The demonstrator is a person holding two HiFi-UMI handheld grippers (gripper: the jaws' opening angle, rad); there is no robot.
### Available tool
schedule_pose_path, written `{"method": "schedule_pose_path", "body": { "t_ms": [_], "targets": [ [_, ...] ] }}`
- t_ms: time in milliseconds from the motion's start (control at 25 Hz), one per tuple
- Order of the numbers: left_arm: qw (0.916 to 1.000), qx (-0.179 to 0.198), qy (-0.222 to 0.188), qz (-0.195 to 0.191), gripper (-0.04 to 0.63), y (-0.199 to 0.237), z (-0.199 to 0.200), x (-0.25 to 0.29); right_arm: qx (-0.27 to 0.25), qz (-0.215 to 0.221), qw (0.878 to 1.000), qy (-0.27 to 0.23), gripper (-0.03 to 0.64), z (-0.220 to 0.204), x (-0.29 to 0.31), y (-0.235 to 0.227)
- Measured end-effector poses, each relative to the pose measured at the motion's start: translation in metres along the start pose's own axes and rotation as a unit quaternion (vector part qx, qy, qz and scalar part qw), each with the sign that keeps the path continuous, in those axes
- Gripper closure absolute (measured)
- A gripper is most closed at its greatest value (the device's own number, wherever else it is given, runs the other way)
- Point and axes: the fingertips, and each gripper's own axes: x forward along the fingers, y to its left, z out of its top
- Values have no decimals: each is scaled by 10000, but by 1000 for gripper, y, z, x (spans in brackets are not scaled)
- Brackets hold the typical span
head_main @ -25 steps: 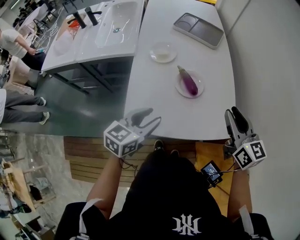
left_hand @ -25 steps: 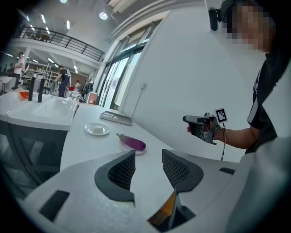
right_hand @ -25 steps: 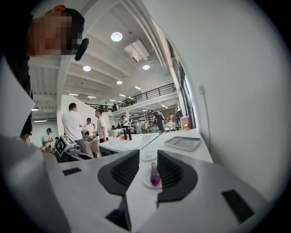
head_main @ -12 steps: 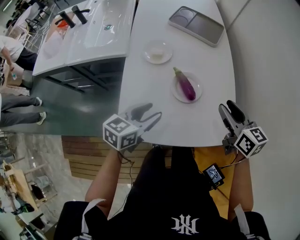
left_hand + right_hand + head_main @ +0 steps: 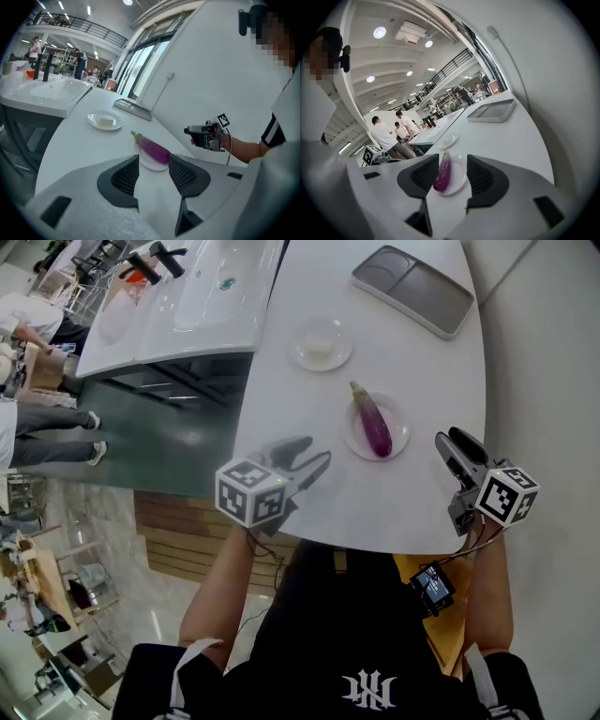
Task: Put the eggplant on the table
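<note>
"While the eggplant [image 5: 371, 423] lies on its small plate [image 5: 404, 432], not yet on the bare counter [image 5: 309, 399], what could go wrong from here?"

"Mostly the plate. It looks light, and the counter is smooth, glossy white, so I'd expect a gripper that nudges the rim to skate the plate along instead of lifting the eggplant. The skin is shiny and rounded too (an off-centre pinch could squirt it sideways), and a roll toward the counter's near edge is possible."

"And the grippers?"

"Both are empty. The left gripper [image 5: 309, 454] and the right gripper [image 5: 450, 439] have just been opening their jaws, which now stand spread wide with nothing between the pads. Each is aimed at the eggplant from its own side, short of the plate. If both close in together, they could knock into each other."

"What else is around?"

"Farther along the counter are a dish [image 5: 321, 343] with something pale on it and a grey tray [image 5: 412, 292], both well apart from the eggplant. A white wall [image 5: 553, 381] runs along the right, and a sink unit [image 5: 202, 296] with black taps stands to the left. Beyond is a big, brightly lit hall with people [image 5: 28, 324] about."
</note>
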Motion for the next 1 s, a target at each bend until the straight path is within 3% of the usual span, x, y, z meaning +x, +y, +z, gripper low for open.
{"method": "schedule_pose_path", "body": {
  "t_ms": [160, 320, 640, 1000],
  "targets": [
    [9999, -55, 121, 80, 414, 6, 5, 17, 43, 220, 9991, 374, 459, -4, 16, -8],
    [9990, -367, 219, 161, 414, 12, 6, 30, 153, 366, 9965, 731, 459, -12, 30, -14],
    [9949, -886, 397, 283, 414, 29, 2, 51, 441, 419, 9886, 1375, 459, -30, 56, -27],
    [9903, -1204, 635, 292, 414, 42, -10, 72, 728, 364, 9807, 1779, 459, -48, 77, -41]
  ]
}}
